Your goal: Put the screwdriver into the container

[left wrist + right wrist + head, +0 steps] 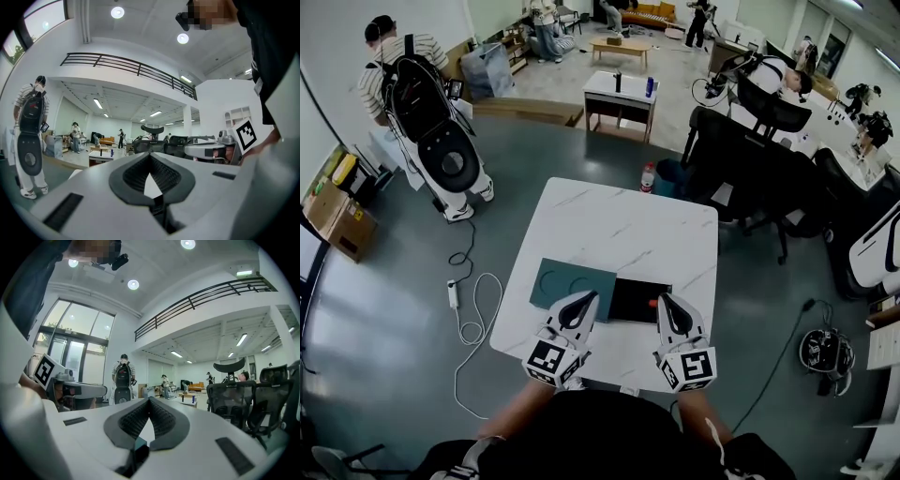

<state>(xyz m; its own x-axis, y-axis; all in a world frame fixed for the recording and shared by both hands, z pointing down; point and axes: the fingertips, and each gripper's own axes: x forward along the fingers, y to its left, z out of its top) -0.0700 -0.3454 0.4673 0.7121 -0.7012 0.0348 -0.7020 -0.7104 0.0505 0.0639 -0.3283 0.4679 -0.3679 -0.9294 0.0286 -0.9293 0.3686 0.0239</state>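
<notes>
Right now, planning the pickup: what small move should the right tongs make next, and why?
Probably open the right tongs: they are shut and empty, tips near the small red item on the black tray, which may be the screwdriver's handle.

White left hand-held gripper (580, 301) and right hand-held gripper (667, 301) (black-lined, square-marker cubes); black shirt (581, 433)

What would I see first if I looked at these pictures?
First, the left gripper and right gripper, both shut and empty, over the near edge of the white table. Just ahead lie a teal board and a black tray with a small red thing at it. At the far left stands a person wearing a big backpack.
</notes>
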